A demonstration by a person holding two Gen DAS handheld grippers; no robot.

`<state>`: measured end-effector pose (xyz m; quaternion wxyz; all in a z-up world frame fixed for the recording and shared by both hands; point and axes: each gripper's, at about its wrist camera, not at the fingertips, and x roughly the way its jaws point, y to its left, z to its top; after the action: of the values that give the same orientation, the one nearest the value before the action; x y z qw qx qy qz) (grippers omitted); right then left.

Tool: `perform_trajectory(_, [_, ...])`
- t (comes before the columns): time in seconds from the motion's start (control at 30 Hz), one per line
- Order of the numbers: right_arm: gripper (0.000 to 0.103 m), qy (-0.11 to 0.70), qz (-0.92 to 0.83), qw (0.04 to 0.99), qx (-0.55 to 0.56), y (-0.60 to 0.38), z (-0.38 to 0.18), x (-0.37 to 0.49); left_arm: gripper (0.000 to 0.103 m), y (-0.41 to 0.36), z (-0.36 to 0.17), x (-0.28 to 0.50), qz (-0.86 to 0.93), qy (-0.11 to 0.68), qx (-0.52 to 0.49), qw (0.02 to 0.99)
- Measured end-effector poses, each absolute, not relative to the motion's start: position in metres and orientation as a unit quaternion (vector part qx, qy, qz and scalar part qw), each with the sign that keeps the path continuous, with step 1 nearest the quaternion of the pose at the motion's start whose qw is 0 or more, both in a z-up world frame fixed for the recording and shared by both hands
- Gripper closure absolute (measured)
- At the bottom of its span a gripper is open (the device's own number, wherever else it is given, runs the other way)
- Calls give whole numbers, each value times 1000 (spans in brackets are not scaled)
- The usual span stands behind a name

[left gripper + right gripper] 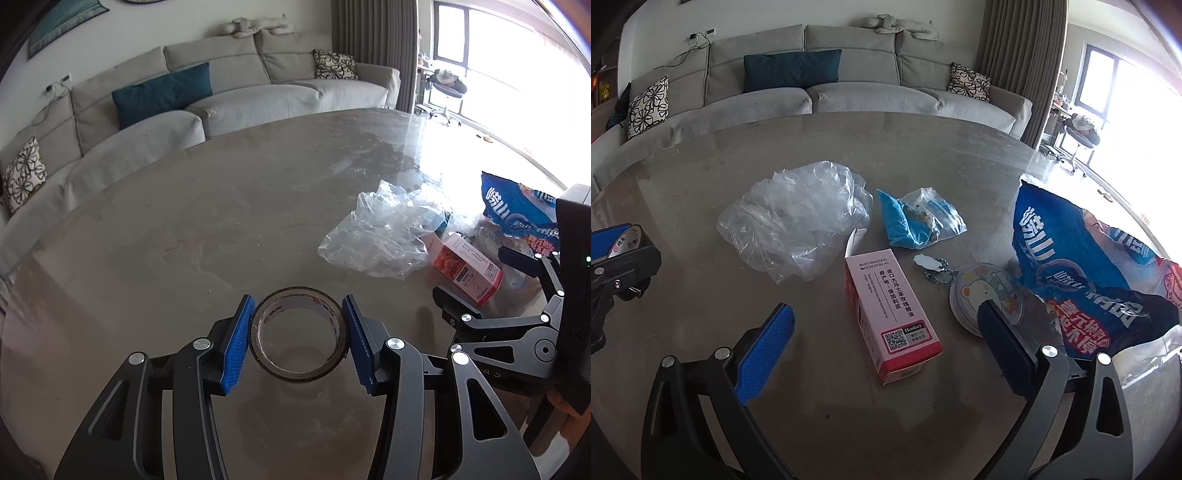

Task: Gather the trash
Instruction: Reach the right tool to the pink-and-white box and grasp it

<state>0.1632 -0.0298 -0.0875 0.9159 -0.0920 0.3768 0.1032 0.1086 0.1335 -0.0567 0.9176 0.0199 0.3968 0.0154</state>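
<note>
Box: pink box lies on your table, long side pointing away, between your spread-apart right gripper fingers.
Left gripper: squeezes tape roll.

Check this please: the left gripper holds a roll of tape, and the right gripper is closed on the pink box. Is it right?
Not quite. The right gripper is open: in the right wrist view its fingers stand wide on either side of the pink box, not touching it. The left gripper does hold the roll of tape.
</note>
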Motion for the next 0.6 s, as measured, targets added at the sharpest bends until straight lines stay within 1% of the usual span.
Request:
perform_trajectory(0.17, [4, 398, 115, 906, -82, -32, -91, 169, 53, 135, -54, 109, 18, 392, 17, 919])
perform_trajectory(0.6, [4, 411, 125, 900, -72, -36, -90, 177, 53, 120, -55, 106, 1, 391, 32, 920])
